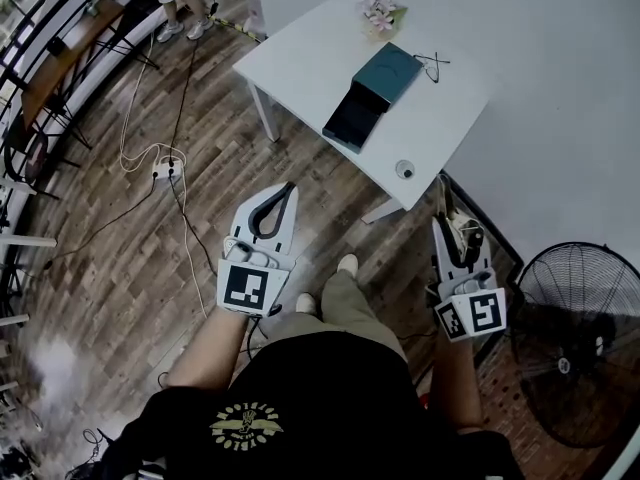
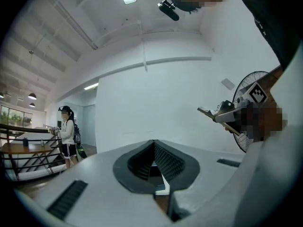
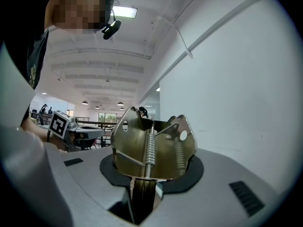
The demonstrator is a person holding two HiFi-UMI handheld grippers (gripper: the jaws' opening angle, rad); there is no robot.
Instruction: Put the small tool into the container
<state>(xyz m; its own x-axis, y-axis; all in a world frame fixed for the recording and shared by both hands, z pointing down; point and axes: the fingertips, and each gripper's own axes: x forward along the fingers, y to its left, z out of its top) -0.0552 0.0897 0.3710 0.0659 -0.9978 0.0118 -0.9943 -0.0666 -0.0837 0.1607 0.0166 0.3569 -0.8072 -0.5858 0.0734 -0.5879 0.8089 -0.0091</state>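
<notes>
My right gripper (image 1: pixel 447 206) is shut on a small metal tool (image 3: pixel 151 148) with a coil spring and two shaped steel plates. It stands up out of the jaws, and the head view shows the tool (image 1: pixel 461 234) near the table's front corner. My left gripper (image 1: pixel 283 192) hangs over the wooden floor with its jaws shut and nothing between them (image 2: pixel 154 144). The container, a dark teal box (image 1: pixel 375 93) with its lid open, lies on the white table (image 1: pixel 300 53), well ahead of both grippers. The right gripper (image 2: pixel 227 118) is also in the left gripper view.
On the table lie pink flowers (image 1: pixel 380 13), a thin wire loop (image 1: pixel 432 65) and a small round object (image 1: pixel 405 169). A black floor fan (image 1: pixel 575 343) stands at the right. Cables and a power strip (image 1: pixel 165 168) lie on the floor at the left. Another person (image 2: pixel 67 134) stands far off.
</notes>
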